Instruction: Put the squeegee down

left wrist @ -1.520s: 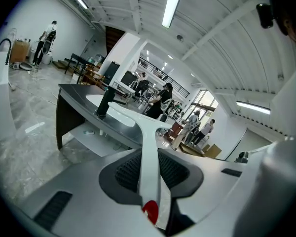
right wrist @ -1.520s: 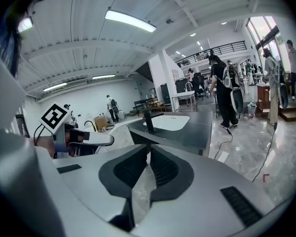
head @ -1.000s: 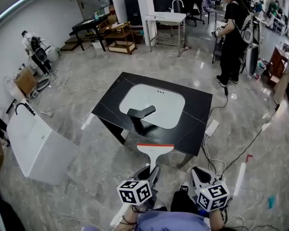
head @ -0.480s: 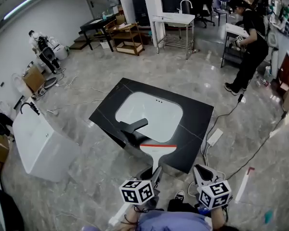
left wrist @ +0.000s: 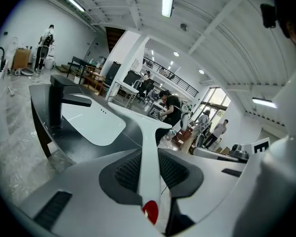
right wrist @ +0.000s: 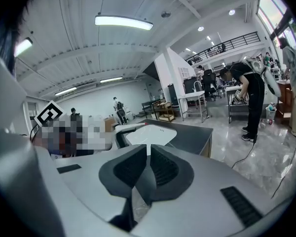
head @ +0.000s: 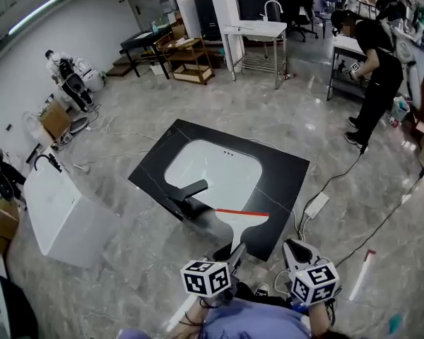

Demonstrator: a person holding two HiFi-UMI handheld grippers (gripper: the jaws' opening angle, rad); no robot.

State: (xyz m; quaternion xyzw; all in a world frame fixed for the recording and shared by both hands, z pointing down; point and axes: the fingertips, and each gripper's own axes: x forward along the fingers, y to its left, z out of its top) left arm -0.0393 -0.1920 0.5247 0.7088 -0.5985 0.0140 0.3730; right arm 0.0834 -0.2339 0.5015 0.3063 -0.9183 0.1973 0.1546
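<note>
Squeegee [head: 234, 223] is in the left gripper [head: 232, 251], head out over the near edge of the black surface [head: 286, 175].

Largest first: the surface stands on a grey floor and has a white basin [head: 212, 169] sunk in it. A black tap [head: 189, 192] sits at the basin's near rim. The squeegee's red blade strip lies just beside the tap, on the near side. Can't tell if the blade touches the top or hangs just above it.

Left jaws are clamped on the white handle [left wrist: 148, 152]. It runs straight out between the pads, and the head fans out well ahead of the tips. Right gripper [right wrist: 148, 169] is pressed closed with nothing in it, held low beside the left one and off the surface.

Risks, as a judgement:
- Only the head looks to be over the top, so letting go here could tip the handle end down to the floor.
- Pushing further in could knock the tap or send the head into the basin.
</note>
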